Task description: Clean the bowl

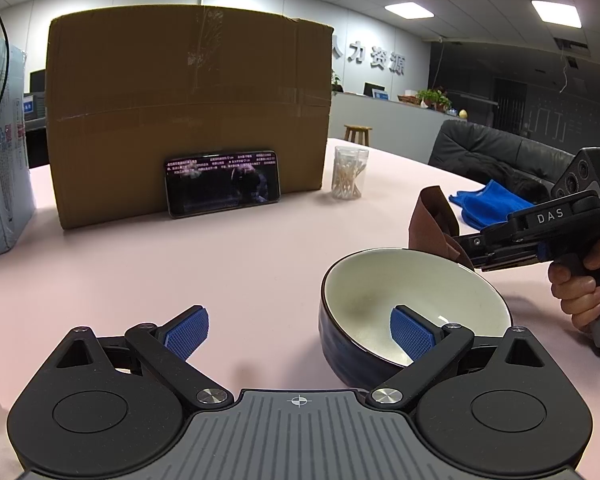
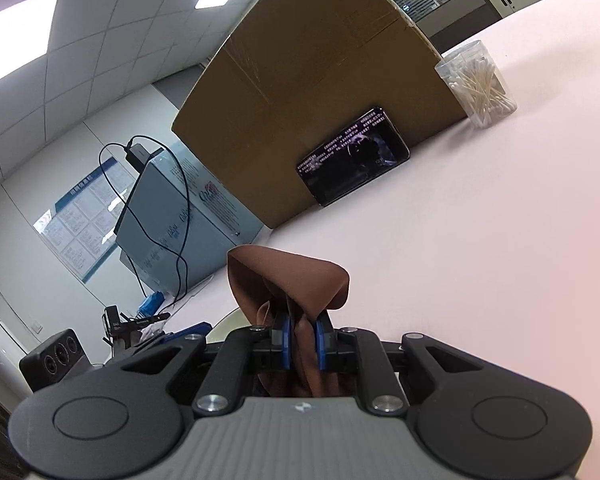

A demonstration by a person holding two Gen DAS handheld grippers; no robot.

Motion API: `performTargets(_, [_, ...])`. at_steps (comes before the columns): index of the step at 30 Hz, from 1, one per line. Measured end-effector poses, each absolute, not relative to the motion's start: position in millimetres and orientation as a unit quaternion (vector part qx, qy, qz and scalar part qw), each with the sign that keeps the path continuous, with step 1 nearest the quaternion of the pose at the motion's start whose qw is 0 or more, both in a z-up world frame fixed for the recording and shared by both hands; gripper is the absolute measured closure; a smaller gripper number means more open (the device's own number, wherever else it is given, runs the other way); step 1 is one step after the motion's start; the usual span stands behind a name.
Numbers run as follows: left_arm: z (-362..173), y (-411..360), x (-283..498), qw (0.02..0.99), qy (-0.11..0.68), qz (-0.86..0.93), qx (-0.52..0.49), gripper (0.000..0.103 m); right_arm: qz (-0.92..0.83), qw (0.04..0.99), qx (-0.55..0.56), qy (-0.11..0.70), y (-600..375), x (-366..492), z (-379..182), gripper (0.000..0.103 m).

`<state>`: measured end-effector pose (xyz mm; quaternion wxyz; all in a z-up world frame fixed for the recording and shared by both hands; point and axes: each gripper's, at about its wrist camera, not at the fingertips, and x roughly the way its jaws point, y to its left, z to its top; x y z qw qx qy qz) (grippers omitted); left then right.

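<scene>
While the left gripper (image 1: 300, 334) hangs low over the pink tabletop (image 1: 240, 264), its fingers (image 1: 188, 332) are spread wide, holding nothing. Far left: a pale blue box (image 1: 0, 152). Next to it a big cardboard box (image 1: 188, 108), with a phone (image 1: 223, 183) propped against its front, screen lit. Just right of that box, a clear jar of cotton swabs (image 1: 349, 174). Bowl (image 1: 416, 312): dark blue outside, white inside, tilted, sits in front of the left gripper's right finger, whose blue pad overlaps the bowl's inside; cannot tell if it touches. Right gripper (image 2: 303, 344) is clamped on a brown cloth (image 2: 288, 280), held just past the bowl's far rim. Blue cloth (image 1: 488, 204) lies on the tabletop behind it.
</scene>
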<state>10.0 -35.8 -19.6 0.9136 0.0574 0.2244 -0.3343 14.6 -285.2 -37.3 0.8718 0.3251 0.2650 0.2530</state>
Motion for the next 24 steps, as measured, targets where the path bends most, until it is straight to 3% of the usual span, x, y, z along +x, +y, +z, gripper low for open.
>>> performTargets(13, [-19.9,-35.1,11.0,0.914,0.224,-0.334,0.057,0.004,0.237,0.872,0.299,0.306,-279.2,21.2,-40.1,0.088])
performTargets(24, [-20.2,-34.4,11.6,0.913,0.225,-0.335,0.056,0.004,0.272,0.871,0.328,0.244,-287.8,10.5,-31.8,0.087])
